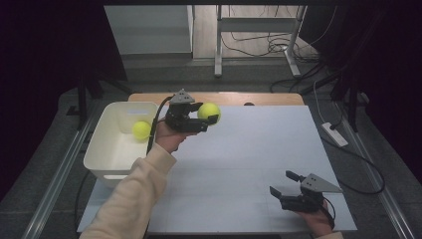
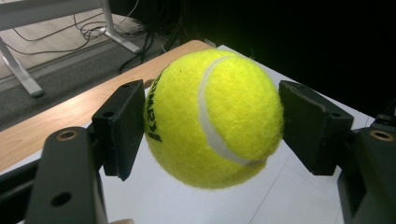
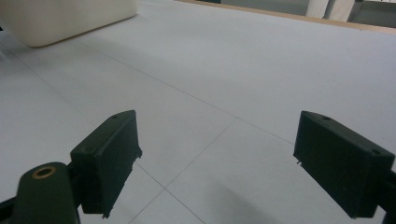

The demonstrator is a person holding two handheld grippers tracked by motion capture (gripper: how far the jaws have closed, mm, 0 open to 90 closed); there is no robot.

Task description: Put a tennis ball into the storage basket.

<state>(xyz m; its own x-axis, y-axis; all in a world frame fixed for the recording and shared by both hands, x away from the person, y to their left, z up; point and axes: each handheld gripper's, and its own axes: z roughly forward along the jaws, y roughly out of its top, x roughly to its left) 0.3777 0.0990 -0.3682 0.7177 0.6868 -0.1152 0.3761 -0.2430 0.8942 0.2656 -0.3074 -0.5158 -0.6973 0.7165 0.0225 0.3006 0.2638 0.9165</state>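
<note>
My left gripper (image 1: 207, 115) is shut on a yellow tennis ball (image 1: 209, 111) and holds it above the table, just right of the white bin (image 1: 102, 134). In the left gripper view both pads press the sides of the tennis ball (image 2: 215, 116). A second yellow ball (image 1: 141, 130) lies inside the bin. My right gripper (image 1: 284, 183) rests low at the near right of the white table top (image 1: 249, 154), open, with nothing between its fingers (image 3: 107, 158).
The bin's corner (image 3: 60, 18) appears at the far left of the right gripper view. A wooden strip (image 1: 268, 98) runs along the table's far edge. Beyond it stand a metal frame and loose cables (image 1: 268, 45) on the floor.
</note>
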